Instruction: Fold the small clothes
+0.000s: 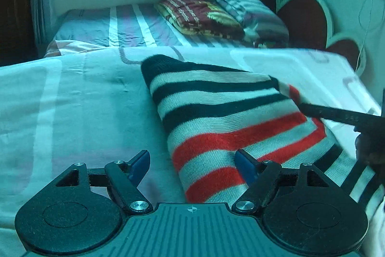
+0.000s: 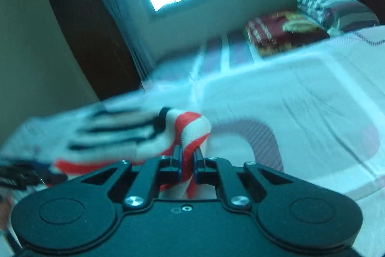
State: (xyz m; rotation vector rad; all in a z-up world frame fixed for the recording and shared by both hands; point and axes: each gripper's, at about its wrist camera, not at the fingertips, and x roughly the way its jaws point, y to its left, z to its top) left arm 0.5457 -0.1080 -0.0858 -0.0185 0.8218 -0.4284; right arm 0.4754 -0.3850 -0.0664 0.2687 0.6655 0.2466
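On the bed [image 1: 72, 100], a striped cloth [image 1: 228, 117] in black, white and red is spread out. A bunched red-and-white edge of it is pinched tight by the right tool [image 2: 187, 155]. The left tool [image 1: 192, 160] is held wide open above the cloth, gripping nothing.

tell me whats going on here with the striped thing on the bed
A person holding a gripper in each hand is folding a small striped garment on the bed. The right gripper is shut on a bunched red-and-white edge of it. The left gripper is open at the garment's near end, gripping nothing.
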